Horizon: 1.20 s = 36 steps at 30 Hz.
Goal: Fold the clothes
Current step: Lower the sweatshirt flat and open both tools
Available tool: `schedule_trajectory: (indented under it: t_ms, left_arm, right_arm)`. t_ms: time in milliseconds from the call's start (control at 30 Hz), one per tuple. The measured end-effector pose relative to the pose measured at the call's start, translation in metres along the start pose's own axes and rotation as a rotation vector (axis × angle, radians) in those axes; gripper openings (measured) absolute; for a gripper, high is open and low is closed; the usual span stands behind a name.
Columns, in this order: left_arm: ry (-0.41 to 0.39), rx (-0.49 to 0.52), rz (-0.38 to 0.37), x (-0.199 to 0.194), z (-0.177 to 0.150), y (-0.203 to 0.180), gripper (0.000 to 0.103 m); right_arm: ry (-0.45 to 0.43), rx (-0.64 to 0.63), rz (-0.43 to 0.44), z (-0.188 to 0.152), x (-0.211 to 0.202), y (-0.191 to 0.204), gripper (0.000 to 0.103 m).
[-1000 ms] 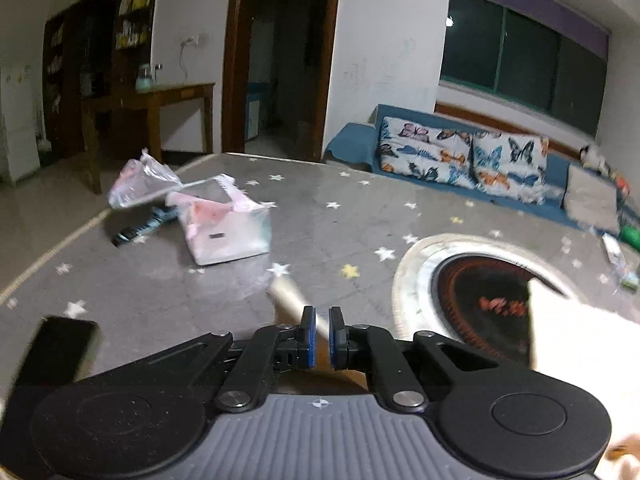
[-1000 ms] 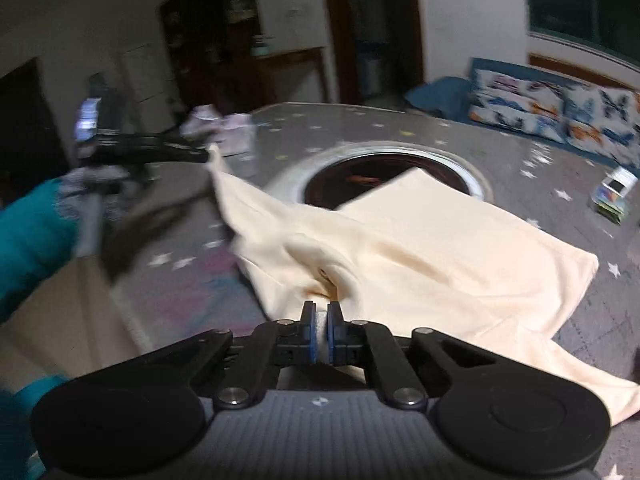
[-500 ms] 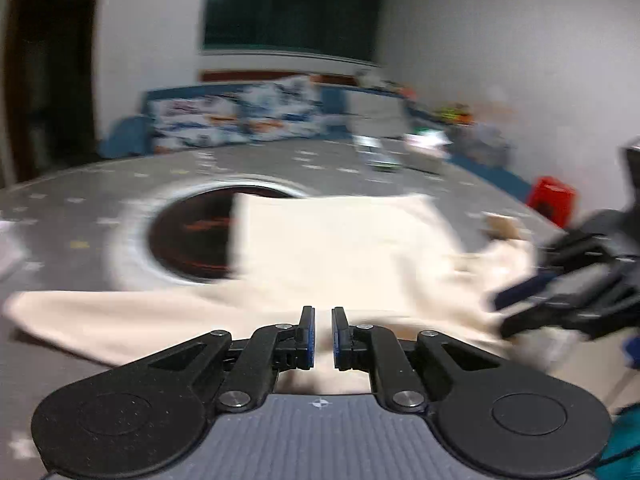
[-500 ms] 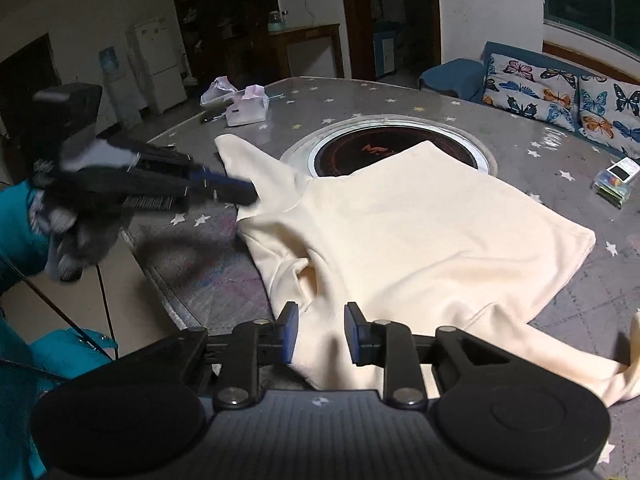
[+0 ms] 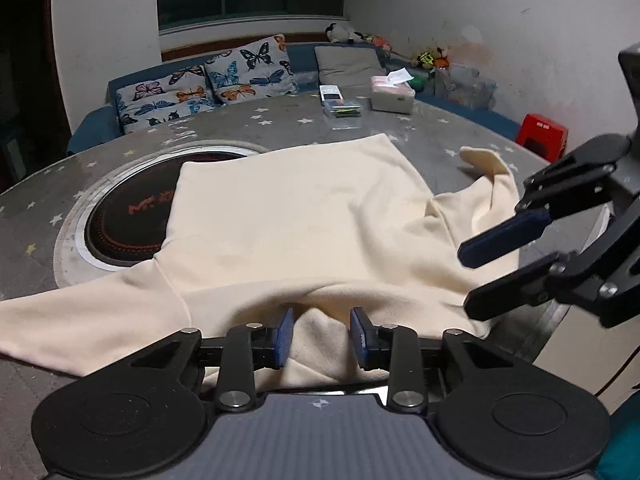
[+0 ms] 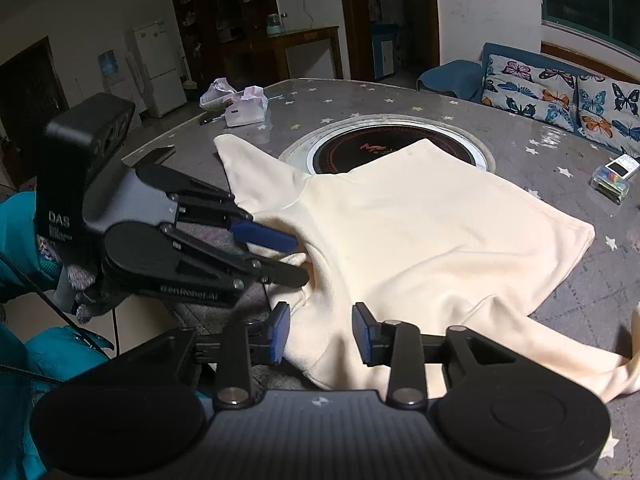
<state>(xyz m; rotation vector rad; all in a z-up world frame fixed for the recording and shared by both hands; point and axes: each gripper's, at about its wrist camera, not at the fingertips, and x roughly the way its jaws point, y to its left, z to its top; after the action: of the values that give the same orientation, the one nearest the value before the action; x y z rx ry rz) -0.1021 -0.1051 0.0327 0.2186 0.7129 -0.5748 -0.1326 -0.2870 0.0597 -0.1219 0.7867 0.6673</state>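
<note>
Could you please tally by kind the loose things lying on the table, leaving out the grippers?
Cream garment: 1
Tissue packs: 2
Clear plastic boxes: 1
Crumpled plastic bags: 1
Phones: 1
Total: 6

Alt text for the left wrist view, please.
A cream garment lies spread on a grey star-patterned table, partly covering a round cooktop. The left gripper is opening over a fabric bunch; the right gripper enters from the right, also opening.
</note>
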Motion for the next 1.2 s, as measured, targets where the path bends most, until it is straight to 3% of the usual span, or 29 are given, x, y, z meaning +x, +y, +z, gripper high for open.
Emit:
schedule_trajectory:
  t_ms: [133,200,333,400,533,633,833,933,1100,1200]
  left_arm:
    - [-0.008,-0.025,0.016,0.004,-0.001,0.005,0.009]
    - [-0.042,-0.022,0.002,-0.006,-0.004,0.006,0.008]
    - [-0.186,-0.001,-0.041,-0.061,-0.026,0.014,0.008]
    - [-0.205,-0.007,-0.040,-0.079,-0.041,0.019,0.008]
    - [-0.129,-0.004,-0.026,-0.086,-0.061,0.026,0.008]
    - [-0.117,-0.010,-0.026,-0.089,-0.061,0.033,0.009]
    - [-0.169,-0.049,0.015,-0.074,-0.026,0.047,0.009]
    - [-0.167,-0.030,-0.015,-0.049,-0.015,0.044,0.009]
    - [-0.075,0.003,-0.055,-0.006,-0.014,0.038,0.010]
    - [-0.040,0.015,-0.052,0.002,-0.020,0.039,0.010]
  right_arm:
    - [-0.003,-0.004,0.002,0.000,0.000,0.002,0.035]
    - [-0.003,-0.009,0.000,0.001,0.001,0.002,0.035]
    - [-0.012,-0.023,-0.002,0.004,-0.005,0.001,0.035]
    - [-0.017,-0.021,0.000,0.007,-0.004,-0.002,0.035]
    - [-0.021,-0.015,0.016,0.014,0.008,-0.006,0.035]
    - [-0.021,-0.009,0.024,0.018,0.020,-0.008,0.034]
    - [0.031,-0.051,0.084,0.019,0.051,0.005,0.028]
    - [0.082,-0.096,0.134,0.012,0.060,0.021,0.027]
    - [0.090,-0.076,0.139,0.001,0.048,0.022,0.029]
    - [0.037,-0.004,0.069,-0.004,0.020,0.002,0.029]
